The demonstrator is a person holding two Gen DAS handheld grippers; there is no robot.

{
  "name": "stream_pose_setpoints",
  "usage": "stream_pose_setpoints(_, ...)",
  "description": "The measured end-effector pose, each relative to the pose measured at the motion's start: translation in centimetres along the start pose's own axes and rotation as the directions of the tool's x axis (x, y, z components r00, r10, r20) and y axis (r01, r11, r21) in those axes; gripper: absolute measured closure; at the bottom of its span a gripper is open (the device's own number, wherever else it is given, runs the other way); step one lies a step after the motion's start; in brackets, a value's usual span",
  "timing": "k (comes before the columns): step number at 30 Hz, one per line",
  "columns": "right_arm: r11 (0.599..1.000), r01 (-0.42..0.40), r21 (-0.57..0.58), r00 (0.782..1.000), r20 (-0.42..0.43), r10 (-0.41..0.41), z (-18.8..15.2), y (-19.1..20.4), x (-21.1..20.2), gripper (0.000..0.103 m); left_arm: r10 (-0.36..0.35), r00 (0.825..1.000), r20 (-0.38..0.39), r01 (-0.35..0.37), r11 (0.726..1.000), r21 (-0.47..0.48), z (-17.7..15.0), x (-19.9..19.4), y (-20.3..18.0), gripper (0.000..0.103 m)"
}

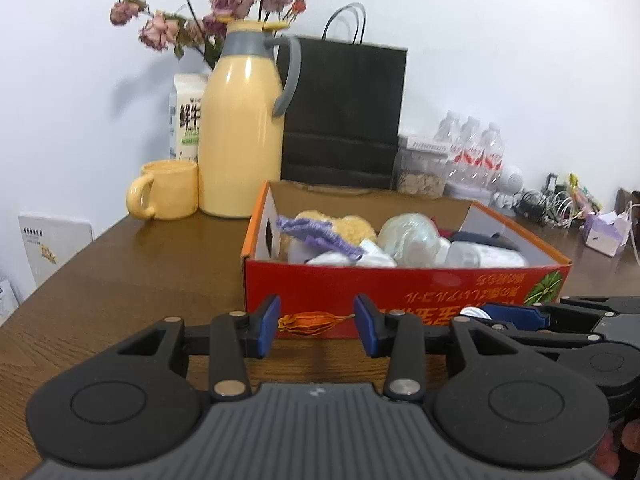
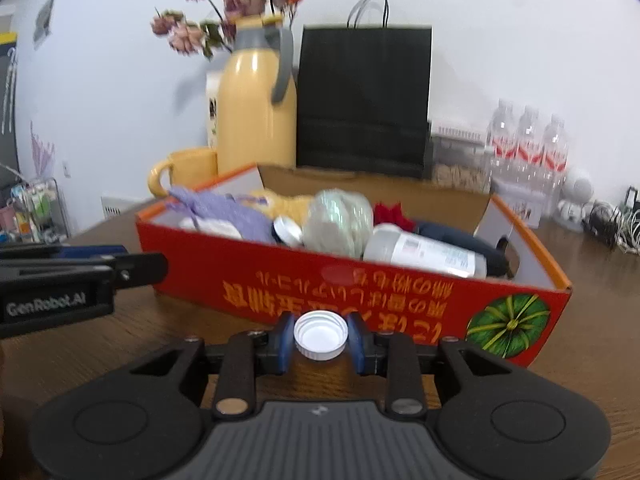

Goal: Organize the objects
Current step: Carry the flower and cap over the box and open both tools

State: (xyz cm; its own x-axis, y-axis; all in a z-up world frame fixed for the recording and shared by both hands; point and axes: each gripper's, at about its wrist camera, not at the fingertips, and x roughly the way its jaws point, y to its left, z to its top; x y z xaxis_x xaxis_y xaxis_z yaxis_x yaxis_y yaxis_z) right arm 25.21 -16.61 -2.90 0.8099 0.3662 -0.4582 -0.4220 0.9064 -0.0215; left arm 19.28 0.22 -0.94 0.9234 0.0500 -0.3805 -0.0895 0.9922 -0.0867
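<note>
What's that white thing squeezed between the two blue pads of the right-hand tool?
A white bottle cap, open side facing up, pinched in the right gripper just before the red box. The right wrist view shows it best.

A wooden table (image 1: 132, 276) bears a red box (image 1: 400, 292), mug (image 1: 168, 194), jug (image 1: 240, 136) and black bag (image 1: 344, 112).

Box (image 1: 404, 284) on the table (image 1: 120, 272), other things along the back edge

Behind the box stand the jug (image 1: 240, 128) and paper bag (image 1: 344, 112) — mug (image 1: 168, 194) left of the jug, jar (image 1: 422, 168) and water bottles (image 1: 476, 148) to the bag's right.
</note>
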Motion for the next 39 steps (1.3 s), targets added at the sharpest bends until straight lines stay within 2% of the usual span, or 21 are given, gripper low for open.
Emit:
stream_pose_setpoints(9,1.000,-0.013,0.017,0.987,0.157,0.011,3.0,-1.4,-3.1,0.076,-0.051,0.992,0.112,0.049,0.999,0.021,3.7,-2.2,-2.2,0.061)
stream_pose_setpoints(17,0.999,0.037,0.024,0.971,0.237,-0.041,7.1,-3.8,-2.5,0.076,-0.038,0.983,0.180,0.041,0.999,-0.011,8.2,0.2,-4.0,0.061)
stream_pose_setpoints(23,0.994,0.083,0.074,0.969,0.225,-0.098,8.1,-5.8,1.5,0.076,0.035,0.981,0.190,-0.017,0.996,-0.091,9.6,4.7,-4.0,0.061)
stream_pose_setpoints(27,0.992,0.084,0.093,0.980,0.172,-0.099,7.0,-6.8,3.6,0.076,0.055,0.991,0.122,-0.042,0.993,-0.113,8.9,7.7,-3.0,0.061)
stream_pose_setpoints(35,0.992,0.083,0.098,0.988,0.119,-0.095,5.9,-6.9,4.6,0.076,0.066,0.994,0.082,-0.059,0.995,-0.085,7.6,8.6,-2.6,0.061)
stream_pose_setpoints(36,0.991,0.086,0.101,0.989,0.112,-0.097,5.8,-6.9,4.7,0.075,0.072,0.994,0.083,-0.065,0.995,-0.082,7.5,8.5,-2.7,0.057)
stream_pose_setpoints(38,0.990,0.088,0.109,0.990,0.100,-0.099,5.6,-7.1,4.8,0.071,0.073,0.994,0.085,-0.067,0.995,-0.073,7.4,8.3,-2.8,0.039)
stream_pose_setpoints(39,0.990,0.086,0.115,0.991,0.094,-0.097,5.5,-7.2,4.7,0.058,0.074,0.993,0.092,-0.068,0.995,-0.071,7.4,8.1,-2.8,0.023)
